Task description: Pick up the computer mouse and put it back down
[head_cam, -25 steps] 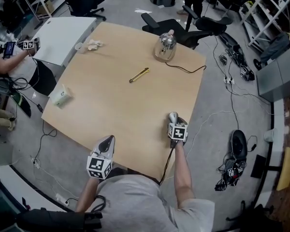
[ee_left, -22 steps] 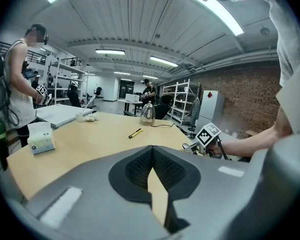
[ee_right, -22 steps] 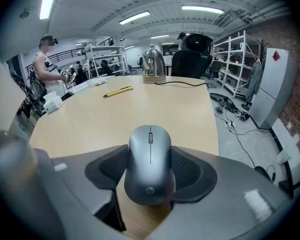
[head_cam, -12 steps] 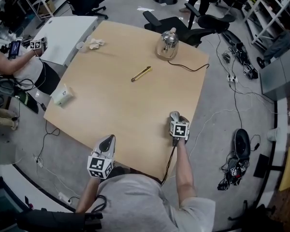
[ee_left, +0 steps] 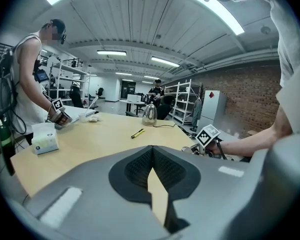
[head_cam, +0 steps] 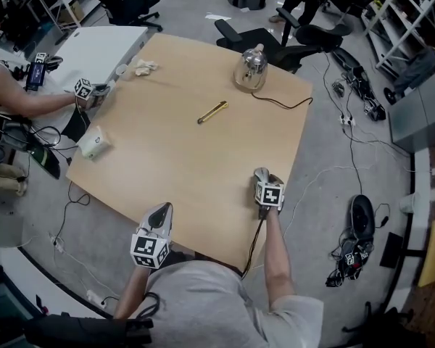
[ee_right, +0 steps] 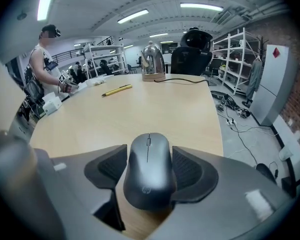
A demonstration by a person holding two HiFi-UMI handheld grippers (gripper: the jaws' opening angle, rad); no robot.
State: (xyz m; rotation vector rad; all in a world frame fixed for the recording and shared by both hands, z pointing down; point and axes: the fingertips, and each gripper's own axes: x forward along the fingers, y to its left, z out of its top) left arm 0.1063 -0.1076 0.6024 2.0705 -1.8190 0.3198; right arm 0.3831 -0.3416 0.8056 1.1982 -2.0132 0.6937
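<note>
Head view looks steeply down on the table (head_cam: 174,151); both gripper views skim low across it.

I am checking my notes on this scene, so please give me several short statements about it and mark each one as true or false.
1. The right gripper is closed on the computer mouse. True.
2. The left gripper holds the yellow pen. False: its jaws are together on nothing, and the pen lies loose near the middle of the table.
3. The kettle stands near the table's far edge, with a black cable running from it. True.
4. The tissue box stands right beside the kettle. False: it sits near the table's left edge, far from the kettle.
</note>
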